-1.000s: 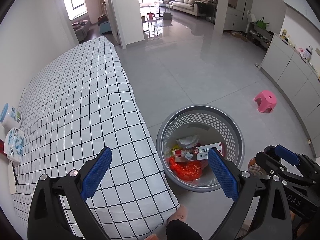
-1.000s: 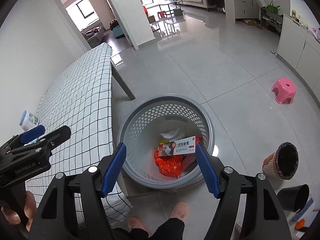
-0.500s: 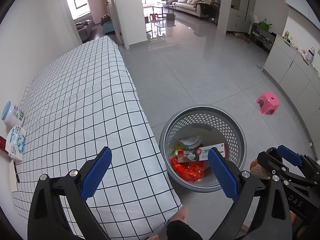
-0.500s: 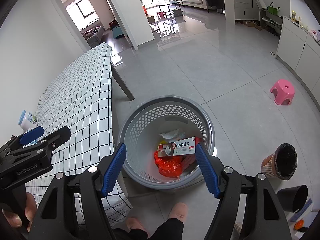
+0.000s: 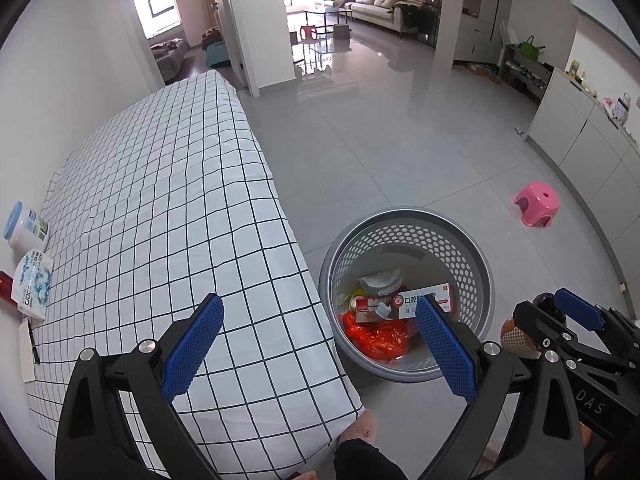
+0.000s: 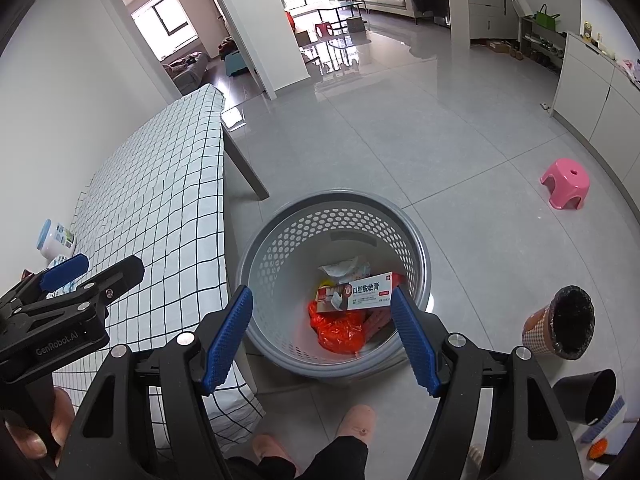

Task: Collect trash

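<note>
While both my grippers hang spread and empty, nothing has shifted in the last second: left gripper over the bench edge, right gripper above the basket on the floor, trash already lying inside, so collecting looks finished.

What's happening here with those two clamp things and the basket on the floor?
A person is tidying up trash, holding a left gripper and a right gripper. Both jaws stand open and empty above a grey perforated basket beside a table with a checked cloth. In the basket lie a red plastic bag, a toothpaste box and crumpled paper. A few items sit at the table's far edge.
</note>
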The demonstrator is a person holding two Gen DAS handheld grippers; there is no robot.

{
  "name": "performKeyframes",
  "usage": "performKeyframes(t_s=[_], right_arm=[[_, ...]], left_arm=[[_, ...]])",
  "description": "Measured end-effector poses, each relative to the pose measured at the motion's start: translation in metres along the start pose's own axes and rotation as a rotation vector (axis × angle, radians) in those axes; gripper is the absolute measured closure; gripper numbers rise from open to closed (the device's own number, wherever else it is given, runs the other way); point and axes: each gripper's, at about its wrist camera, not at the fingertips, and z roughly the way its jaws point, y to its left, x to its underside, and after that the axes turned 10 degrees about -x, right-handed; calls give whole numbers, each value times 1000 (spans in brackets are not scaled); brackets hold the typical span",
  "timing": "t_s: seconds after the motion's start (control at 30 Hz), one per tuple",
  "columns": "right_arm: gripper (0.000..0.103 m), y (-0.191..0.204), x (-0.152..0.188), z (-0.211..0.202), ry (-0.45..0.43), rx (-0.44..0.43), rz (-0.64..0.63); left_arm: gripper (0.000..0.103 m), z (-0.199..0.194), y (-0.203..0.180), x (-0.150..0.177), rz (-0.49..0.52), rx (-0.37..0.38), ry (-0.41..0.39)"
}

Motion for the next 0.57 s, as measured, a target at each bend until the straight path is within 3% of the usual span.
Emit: performKeyframes(t_s=[0.57], right_arm=[[34,0,-1,1,-1,0,-1]], left_arm=[[8,1,1,0,2,1,12]])
